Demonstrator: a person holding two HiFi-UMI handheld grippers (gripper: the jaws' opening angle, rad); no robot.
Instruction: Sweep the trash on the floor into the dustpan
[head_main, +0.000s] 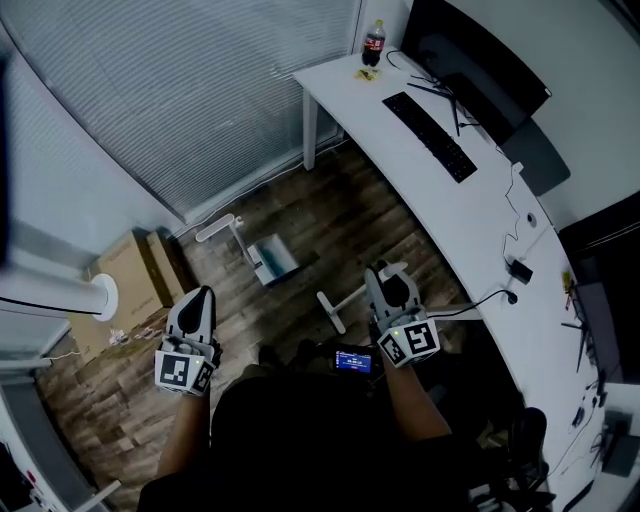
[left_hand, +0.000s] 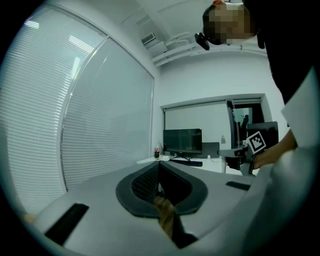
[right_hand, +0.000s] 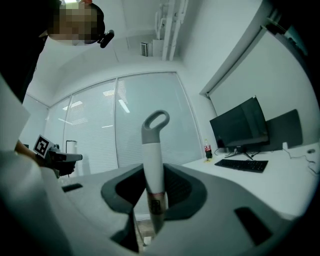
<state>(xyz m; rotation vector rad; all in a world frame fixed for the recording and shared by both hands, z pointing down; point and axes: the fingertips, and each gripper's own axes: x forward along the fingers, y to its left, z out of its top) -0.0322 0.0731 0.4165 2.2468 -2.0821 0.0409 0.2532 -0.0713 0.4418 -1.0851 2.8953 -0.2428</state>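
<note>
Wood-plank floor (head_main: 300, 215), long white desk (head_main: 470, 225) on the right. Dustpan (head_main: 272, 258) lies on the floor near the blinds, well apart from both grippers. It has a grey-blue tray and white handle, likely light rigid plastic, best taken by the handle. Broom (right_hand: 152, 160) is a smooth white tube with a grey loop on top, probably light, stiff and a bit slippery. Right gripper (right_hand: 154, 197) pinches it below the loop. Left gripper (left_hand: 161, 190) pressed together, empty. Trash too small to make out.
</note>
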